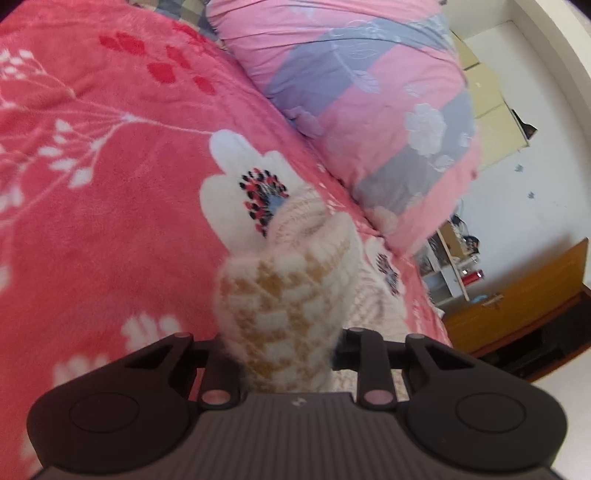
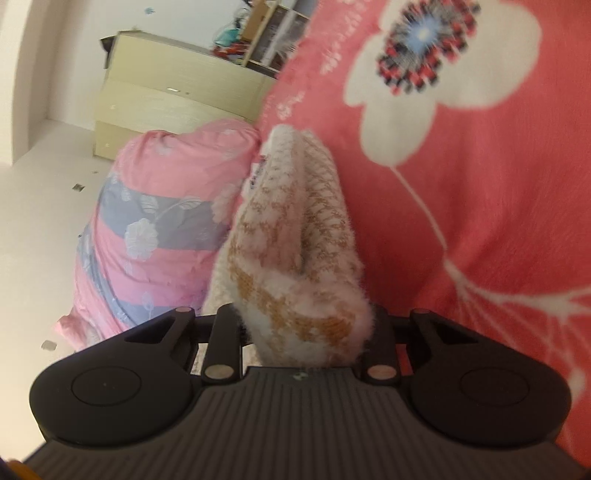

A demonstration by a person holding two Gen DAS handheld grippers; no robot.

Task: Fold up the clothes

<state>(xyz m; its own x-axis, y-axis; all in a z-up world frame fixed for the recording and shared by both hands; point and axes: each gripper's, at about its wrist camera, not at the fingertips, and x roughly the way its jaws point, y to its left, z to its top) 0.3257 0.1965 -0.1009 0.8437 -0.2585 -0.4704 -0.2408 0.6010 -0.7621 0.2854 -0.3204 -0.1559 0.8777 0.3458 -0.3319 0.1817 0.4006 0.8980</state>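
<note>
A fluffy white knit garment with a tan pattern lies bunched on the bed. In the left wrist view a fold of it rises between the jaws of my left gripper, which is shut on it; the fingertips are buried in the cloth. In the right wrist view another bunch of the same knit garment stands up between the jaws of my right gripper, also shut on it. The cloth hides both pairs of fingertips.
A coral-red floral blanket covers the bed. A pink and grey rolled quilt lies beside the garment. Beyond the bed stand a brown wooden cabinet, a pale cabinet and cluttered shelves.
</note>
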